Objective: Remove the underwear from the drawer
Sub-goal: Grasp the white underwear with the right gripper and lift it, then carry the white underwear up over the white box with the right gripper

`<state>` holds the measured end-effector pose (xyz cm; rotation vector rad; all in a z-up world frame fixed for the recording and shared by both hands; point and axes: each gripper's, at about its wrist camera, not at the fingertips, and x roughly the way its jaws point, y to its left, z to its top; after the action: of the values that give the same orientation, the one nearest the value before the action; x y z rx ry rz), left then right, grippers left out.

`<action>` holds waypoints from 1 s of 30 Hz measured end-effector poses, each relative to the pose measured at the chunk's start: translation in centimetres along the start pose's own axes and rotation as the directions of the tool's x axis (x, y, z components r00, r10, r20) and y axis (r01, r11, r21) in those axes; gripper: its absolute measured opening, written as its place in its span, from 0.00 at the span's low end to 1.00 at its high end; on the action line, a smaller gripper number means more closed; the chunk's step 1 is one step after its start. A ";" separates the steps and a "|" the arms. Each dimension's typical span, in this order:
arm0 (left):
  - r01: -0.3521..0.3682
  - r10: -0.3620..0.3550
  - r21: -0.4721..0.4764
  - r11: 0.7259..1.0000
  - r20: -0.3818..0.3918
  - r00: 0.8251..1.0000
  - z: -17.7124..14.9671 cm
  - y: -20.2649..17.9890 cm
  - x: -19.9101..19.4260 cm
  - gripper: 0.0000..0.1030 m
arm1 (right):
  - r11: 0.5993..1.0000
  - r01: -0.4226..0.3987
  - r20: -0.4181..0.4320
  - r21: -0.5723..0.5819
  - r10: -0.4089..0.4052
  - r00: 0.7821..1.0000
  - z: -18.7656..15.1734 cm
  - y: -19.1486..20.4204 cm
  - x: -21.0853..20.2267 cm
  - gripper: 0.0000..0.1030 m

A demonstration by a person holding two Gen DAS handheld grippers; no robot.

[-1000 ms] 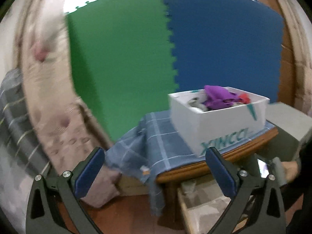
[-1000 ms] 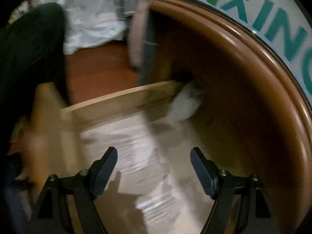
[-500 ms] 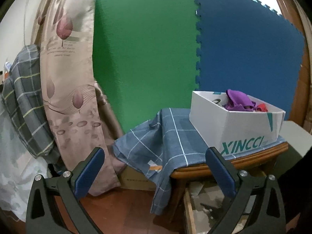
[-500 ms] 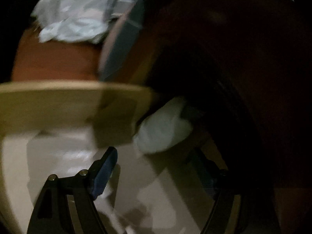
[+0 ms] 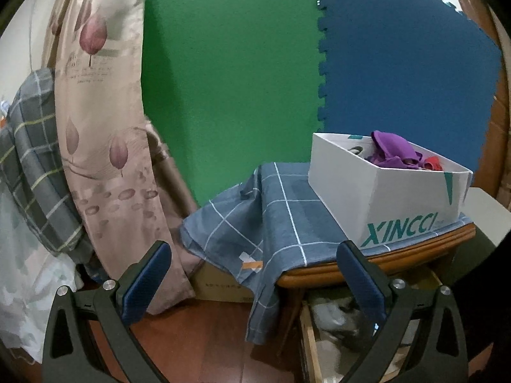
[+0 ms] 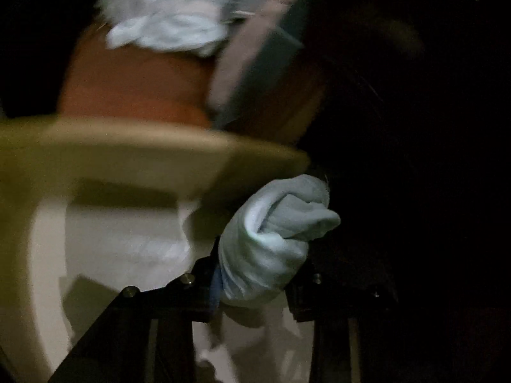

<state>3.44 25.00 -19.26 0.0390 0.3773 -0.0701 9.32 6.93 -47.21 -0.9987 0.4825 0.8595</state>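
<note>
Where it faces the left gripper [image 5: 254,274], white box [image 5: 380,198] reads "XINCCI".

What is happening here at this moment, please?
A person is taking underwear from a drawer with two handheld grippers. The right gripper is closing on a pale rolled garment inside the drawer, which sits between its fingers. The left gripper is open and empty, facing a white box of clothes on the table.

Tabletop [image 5: 377,266] overhangs open drawer [image 5: 308,335]

Left wrist view: back, facing table [image 5: 377,265]. Right: close inside drawer [image 6: 153,153].
</note>
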 end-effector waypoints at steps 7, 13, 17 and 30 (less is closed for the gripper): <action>-0.043 0.041 0.037 0.998 0.063 0.997 -0.2 -1.0 -1.5 0.99 | 0.999 0.000 -0.075 0.033 0.003 0.997 -2.8 -0.5 -4.0 0.31; -0.082 0.077 0.069 0.994 0.075 0.994 -0.3 -1.7 -1.9 0.99 | 0.994 0.064 -0.052 0.090 -0.060 0.997 -1.7 -0.9 -9.6 0.31; -0.081 0.076 0.060 0.995 0.087 0.993 -0.1 -1.8 -2.0 0.99 | 0.978 0.151 -0.041 0.143 -0.147 0.988 -1.3 -0.1 -13.0 0.31; -0.100 0.087 0.133 0.986 0.098 0.991 0.2 -4.2 -1.4 1.00 | 0.799 0.341 -0.128 0.496 -0.321 0.938 -0.7 -7.5 -25.5 0.31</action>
<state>1.89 20.87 -18.67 0.1897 0.2778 -0.0047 0.35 -5.90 -25.73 -0.5762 0.5139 0.3588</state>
